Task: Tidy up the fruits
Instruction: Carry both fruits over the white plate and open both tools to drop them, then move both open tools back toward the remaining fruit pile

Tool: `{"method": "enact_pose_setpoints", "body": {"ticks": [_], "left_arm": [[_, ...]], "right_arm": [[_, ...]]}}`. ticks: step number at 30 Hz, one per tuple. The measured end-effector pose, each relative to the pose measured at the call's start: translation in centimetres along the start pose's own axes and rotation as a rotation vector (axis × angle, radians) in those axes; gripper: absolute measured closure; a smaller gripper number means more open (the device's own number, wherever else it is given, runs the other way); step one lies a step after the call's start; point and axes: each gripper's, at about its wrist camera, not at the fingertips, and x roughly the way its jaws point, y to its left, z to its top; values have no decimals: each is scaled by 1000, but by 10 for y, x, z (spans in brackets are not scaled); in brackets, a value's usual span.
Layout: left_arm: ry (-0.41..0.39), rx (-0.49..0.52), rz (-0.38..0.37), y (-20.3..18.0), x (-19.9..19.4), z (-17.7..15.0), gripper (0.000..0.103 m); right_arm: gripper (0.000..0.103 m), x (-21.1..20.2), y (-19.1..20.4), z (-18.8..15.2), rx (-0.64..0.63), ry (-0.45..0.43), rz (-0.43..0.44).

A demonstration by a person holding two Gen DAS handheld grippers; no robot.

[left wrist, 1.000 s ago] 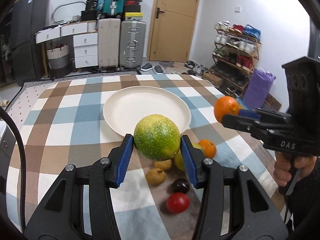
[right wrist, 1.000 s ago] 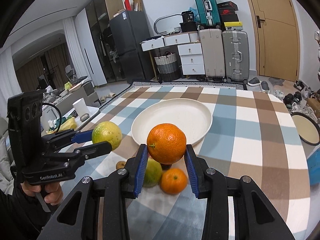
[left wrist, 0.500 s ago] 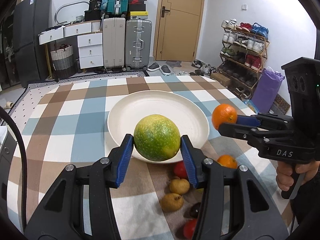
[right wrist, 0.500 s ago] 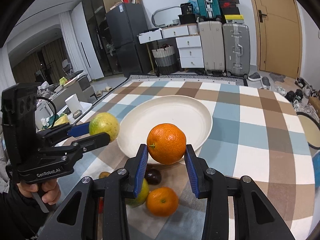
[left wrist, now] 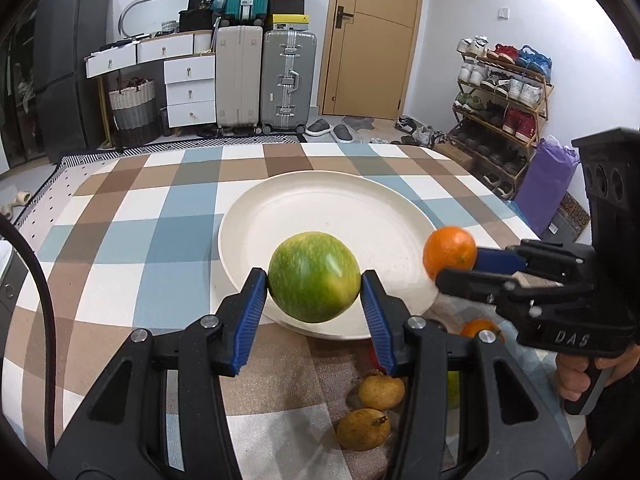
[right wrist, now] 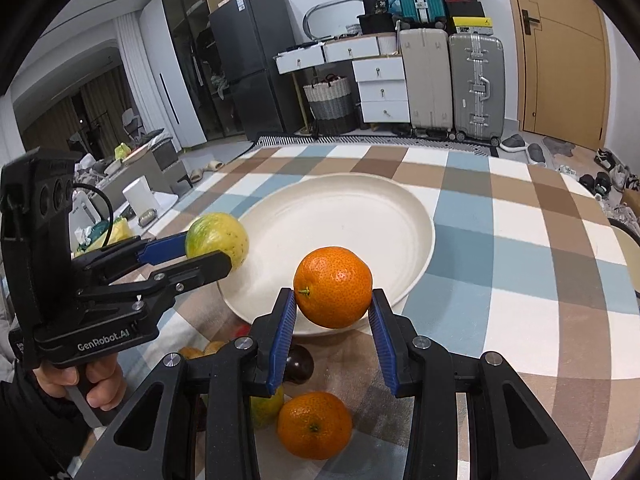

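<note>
My left gripper [left wrist: 314,294] is shut on a green-yellow round fruit [left wrist: 314,276] and holds it over the near rim of the empty cream plate [left wrist: 320,208]. My right gripper [right wrist: 333,314] is shut on an orange [right wrist: 333,286], held above the plate's [right wrist: 340,216] near edge. Each gripper shows in the other's view: the right one with its orange [left wrist: 450,251], the left one with its green fruit [right wrist: 217,240]. Loose fruit lies on the cloth in front of the plate: two brown-yellow fruits [left wrist: 362,424], another orange [right wrist: 314,424], a dark plum [right wrist: 298,362].
The table carries a checked blue, brown and white cloth [left wrist: 132,236]. Suitcases [left wrist: 286,80], drawers and a door stand behind it. A shoe rack [left wrist: 500,80] is on the right. A second round dish [right wrist: 628,252] sits at the table's right edge.
Both grippers have moved forward with their fruit, from above the loose fruit pile to over the plate's near rim. The pile now lies below and behind the fingers.
</note>
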Motion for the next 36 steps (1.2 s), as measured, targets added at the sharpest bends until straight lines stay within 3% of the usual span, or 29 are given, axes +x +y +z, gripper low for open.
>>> {"method": "enact_pose_setpoints", "body": {"ticks": [11,18,20,23,25,29,32,34,36], "left_arm": [[-11,-4,-5,2,-2,0,59],[-18,-17,-13,4,-7,-3,58],[-13,-24,-13,5,-9,-4,53],[-24,-26,1,7,-14,-7,37],[-34,-21,9,7,-19,-8,23],[-25,-30,-23,8,-25,-13,19],[-5,-27,-14,8,-26,-17,12],[-9,-20,-9,7,-29,-20,1],[-24,-20,-17,8,-36,-23,1]], "right_arm": [[65,9,2,-3,-4,17,-7],[54,-4,-1,-1,6,-41,-12],[50,-9,-3,-1,13,-49,-18],[33,-13,-6,-2,25,-57,-19],[31,-17,-6,-4,21,-60,-19],[13,-21,-3,-8,2,-63,-18],[7,-23,-2,-11,-14,-71,-32],[4,-26,0,-13,-28,-78,-39],[0,-28,0,-13,-39,-82,-39]]}}
